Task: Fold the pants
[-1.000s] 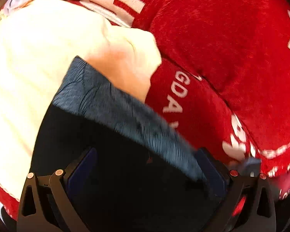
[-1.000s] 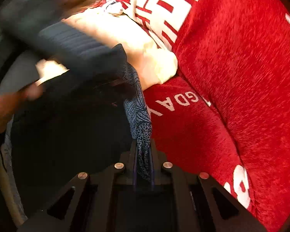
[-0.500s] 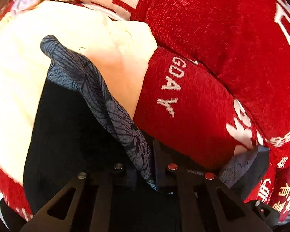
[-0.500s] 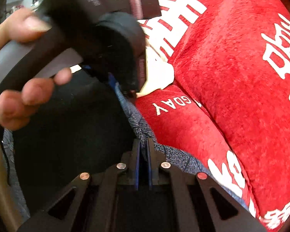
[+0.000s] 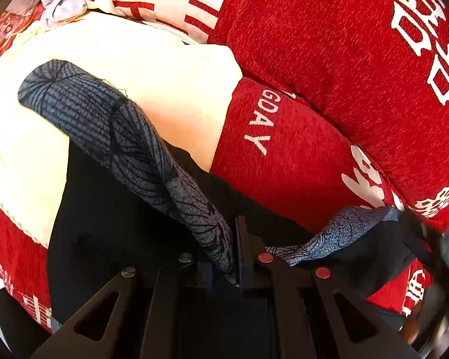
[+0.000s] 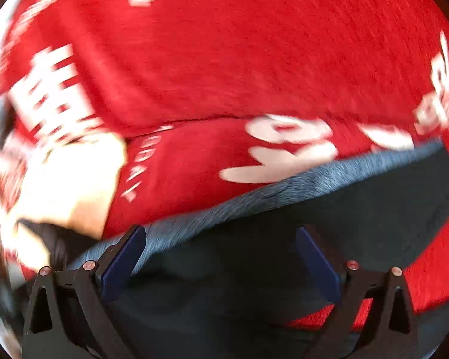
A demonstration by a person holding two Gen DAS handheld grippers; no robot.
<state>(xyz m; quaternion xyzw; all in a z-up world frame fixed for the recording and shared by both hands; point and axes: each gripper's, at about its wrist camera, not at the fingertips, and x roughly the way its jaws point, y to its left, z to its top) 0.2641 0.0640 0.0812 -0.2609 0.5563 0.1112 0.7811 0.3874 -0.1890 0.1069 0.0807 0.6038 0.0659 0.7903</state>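
The pants (image 5: 110,215) are black with a grey-blue patterned band (image 5: 140,155) along the waist edge. They lie on a red cover with white letters. My left gripper (image 5: 235,254) is shut on the patterned band, which rises in a ridge from between the fingers. In the blurred right wrist view the pants (image 6: 314,227) spread under my right gripper (image 6: 221,254), which is open, its blue pads (image 6: 125,257) wide apart over the black cloth and the grey band (image 6: 284,191).
A red sofa cover (image 5: 329,59) with white characters fills the back and right. A cream cushion (image 5: 134,68) lies at the left; it also shows in the right wrist view (image 6: 71,179). The right hand-held device (image 5: 434,257) shows blurred at the left view's right edge.
My right gripper has let go of the patterned band, opened, and swung right along the pants. My left gripper, open a second ago, stays shut on the band.
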